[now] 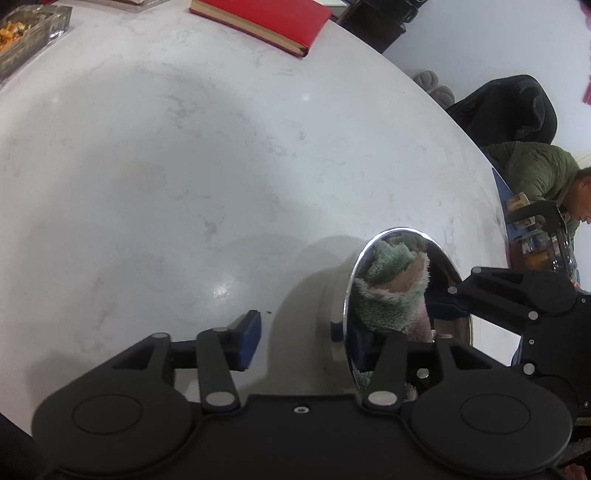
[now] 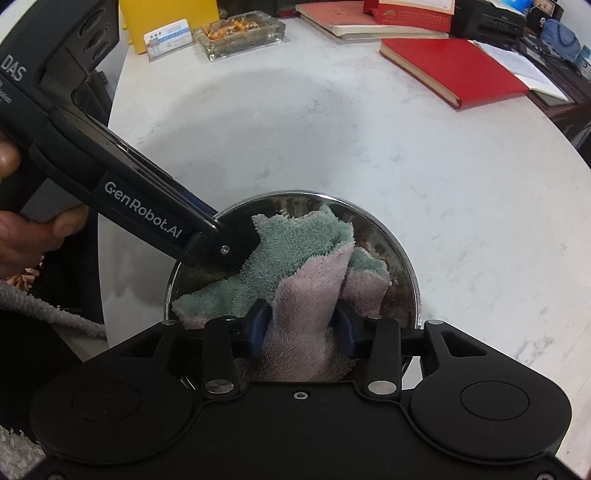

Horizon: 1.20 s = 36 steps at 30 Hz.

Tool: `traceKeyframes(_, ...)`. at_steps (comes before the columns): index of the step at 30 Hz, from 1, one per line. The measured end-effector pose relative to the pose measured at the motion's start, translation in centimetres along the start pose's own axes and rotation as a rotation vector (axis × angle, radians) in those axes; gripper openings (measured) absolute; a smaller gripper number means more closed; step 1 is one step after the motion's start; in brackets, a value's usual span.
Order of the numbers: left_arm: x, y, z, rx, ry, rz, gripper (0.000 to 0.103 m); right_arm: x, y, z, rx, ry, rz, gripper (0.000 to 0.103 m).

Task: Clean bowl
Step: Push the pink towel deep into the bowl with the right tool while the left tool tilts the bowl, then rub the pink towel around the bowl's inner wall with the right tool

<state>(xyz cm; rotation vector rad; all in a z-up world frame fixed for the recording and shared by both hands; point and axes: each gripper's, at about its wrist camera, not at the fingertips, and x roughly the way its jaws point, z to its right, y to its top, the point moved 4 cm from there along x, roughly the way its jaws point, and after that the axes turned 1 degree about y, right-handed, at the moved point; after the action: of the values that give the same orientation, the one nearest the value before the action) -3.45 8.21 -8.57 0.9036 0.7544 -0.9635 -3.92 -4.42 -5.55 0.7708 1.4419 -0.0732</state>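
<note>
Open tabletop (image 2: 332,147) short of red book (image 2: 454,70)

We see soft, cool, even light from overhead. The white marble tabletop (image 1: 184,166) shows a small bright glare spot and broad, soft-edged grey shadows. The steel bowl (image 2: 404,258) mirrors its surroundings sharply. Both fisheye views bend the tabletop's edge strongly and darken at the corners. Focus is crisp in the centre, with slight softness toward the rims.

Your left gripper (image 1: 295,334) has its jaws apart astride the steel bowl (image 1: 402,288) rim on the white surface (image 1: 184,166), green-pink cloth (image 1: 391,291) inside, right gripper (image 1: 443,314) reaching in, red book (image 1: 266,22) far back.
</note>
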Motion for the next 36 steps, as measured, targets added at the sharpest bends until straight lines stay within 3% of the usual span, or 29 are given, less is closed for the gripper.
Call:
traceKeyframes(6,0.1,0.1,0.6,0.081,0.04,0.0,0.066,-0.1,0.2,-0.2,-0.014,0.011,0.0,0.049)
traceKeyframes(14,0.0,0.4,0.3,0.042,0.019,0.044,0.083,0.1,0.6,0.0,-0.054,0.045,0.007,0.06)
traceKeyframes(24,0.2,0.3,0.3,0.014,0.04,0.063,0.086,0.1,0.7,0.0,-0.071,0.059,0.016,0.063)
traceKeyframes(36,-0.3,0.7,-1.8,-0.083,-0.095,0.07,0.094,0.0,0.6,0.4,-0.072,0.091,0.04,0.064)
